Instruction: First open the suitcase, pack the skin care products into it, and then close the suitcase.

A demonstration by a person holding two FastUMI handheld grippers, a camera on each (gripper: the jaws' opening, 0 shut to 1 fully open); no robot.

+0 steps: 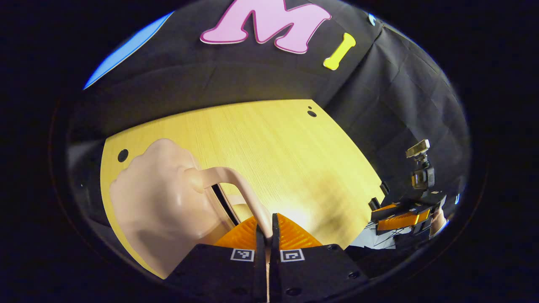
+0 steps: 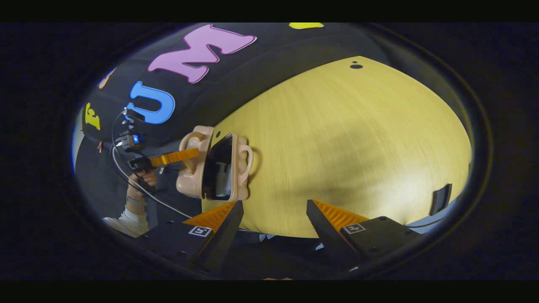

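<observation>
Bottle [image 2: 220, 180] inside suitcase [image 2: 191, 176] on table [image 2: 358, 139]

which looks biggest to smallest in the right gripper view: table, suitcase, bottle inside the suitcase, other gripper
1. table
2. suitcase, partly open
3. and 4. bottle inside it and left gripper, clamped on a handle: these look about alike, so unranked.
</observation>
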